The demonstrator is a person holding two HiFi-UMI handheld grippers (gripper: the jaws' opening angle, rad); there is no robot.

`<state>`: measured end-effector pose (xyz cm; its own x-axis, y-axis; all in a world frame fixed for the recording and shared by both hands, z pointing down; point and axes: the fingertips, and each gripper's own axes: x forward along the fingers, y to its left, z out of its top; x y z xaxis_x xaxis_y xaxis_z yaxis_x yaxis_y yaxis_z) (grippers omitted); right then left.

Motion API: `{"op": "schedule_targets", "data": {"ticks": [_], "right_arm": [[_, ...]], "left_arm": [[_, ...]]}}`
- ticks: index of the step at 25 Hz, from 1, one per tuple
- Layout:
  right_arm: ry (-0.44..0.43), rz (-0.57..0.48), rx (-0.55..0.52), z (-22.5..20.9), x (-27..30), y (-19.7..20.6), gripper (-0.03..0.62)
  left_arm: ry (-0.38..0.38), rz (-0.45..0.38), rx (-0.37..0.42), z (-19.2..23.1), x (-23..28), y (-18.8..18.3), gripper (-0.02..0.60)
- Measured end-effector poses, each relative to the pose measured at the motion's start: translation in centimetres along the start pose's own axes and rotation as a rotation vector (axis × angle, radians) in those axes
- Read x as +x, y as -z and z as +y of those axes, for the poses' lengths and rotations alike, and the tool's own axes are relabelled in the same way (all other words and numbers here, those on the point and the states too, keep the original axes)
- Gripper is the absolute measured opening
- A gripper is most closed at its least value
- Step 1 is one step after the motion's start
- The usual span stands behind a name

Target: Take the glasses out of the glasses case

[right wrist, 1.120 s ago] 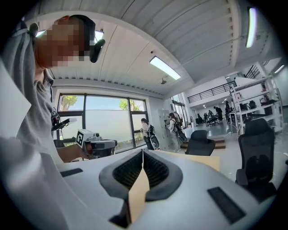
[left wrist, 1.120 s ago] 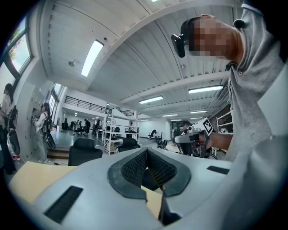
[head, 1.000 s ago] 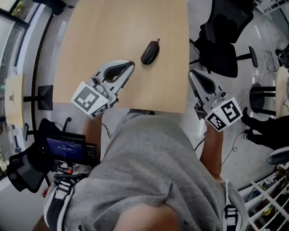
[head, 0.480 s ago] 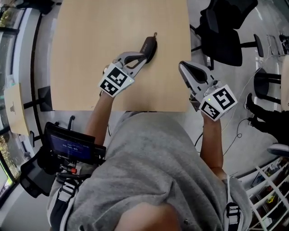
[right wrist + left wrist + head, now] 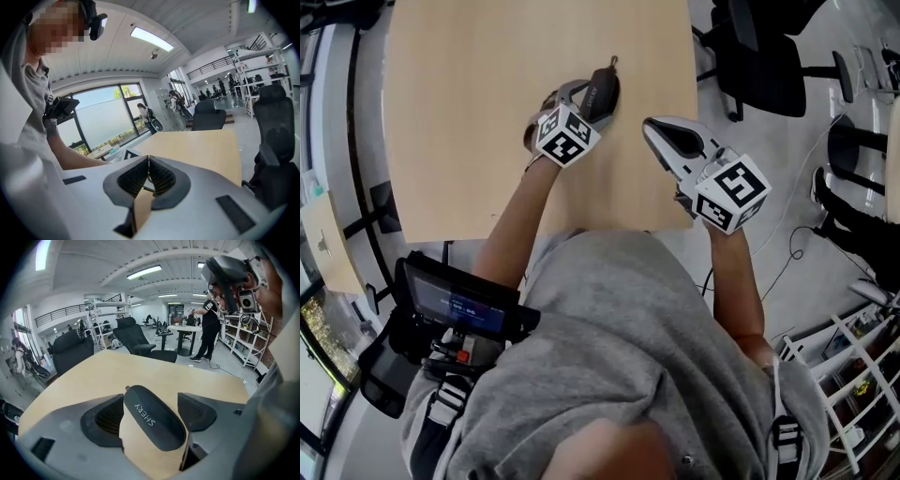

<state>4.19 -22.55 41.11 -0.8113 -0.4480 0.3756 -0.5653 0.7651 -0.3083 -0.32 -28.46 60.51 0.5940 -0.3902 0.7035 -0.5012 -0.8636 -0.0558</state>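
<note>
The dark oval glasses case (image 5: 606, 86) lies closed on the counter (image 5: 487, 94), toward its right half. The left gripper (image 5: 151, 414) straddles it; its fingers are opening, one on each long side, and press on nothing. The right gripper (image 5: 148, 174), at about 4 o'clock from the case, has its fingers pressed together and empty. The case looks light, semi-stiff and smooth, so it could skid. It is best pinched across its narrow middle, leaving the small pull at its 12 o'clock end free.

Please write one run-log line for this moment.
left gripper: opening, glasses case between jaws | right gripper: shut, empty | glasses case: closed, on table
</note>
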Motion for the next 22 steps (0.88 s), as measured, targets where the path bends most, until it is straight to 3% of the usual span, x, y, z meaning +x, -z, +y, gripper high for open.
{"op": "schedule_targets", "data": {"ticks": [4,9,16,22], "right_arm": [[0.054,0.112,0.034,-4.8,5.1,3.7,0.009],[0.104,0.257,0.030,-7.9,7.5,8.3,0.009],[0.131,0.463,-0.028,-10.8,13.2,15.1,0.009],[0.149,0.538,-0.096,-11.7,15.7,17.8,0.009]], "left_arm": [[0.053,0.036,-0.036,2.3,4.4,2.6,0.337],[0.102,0.052,-0.123,1.1,4.9,3.2,0.337],[0.134,-0.023,-0.303,1.5,4.2,3.7,0.335],[0.187,-0.098,-0.474,1.5,3.6,4.2,0.334]]}}
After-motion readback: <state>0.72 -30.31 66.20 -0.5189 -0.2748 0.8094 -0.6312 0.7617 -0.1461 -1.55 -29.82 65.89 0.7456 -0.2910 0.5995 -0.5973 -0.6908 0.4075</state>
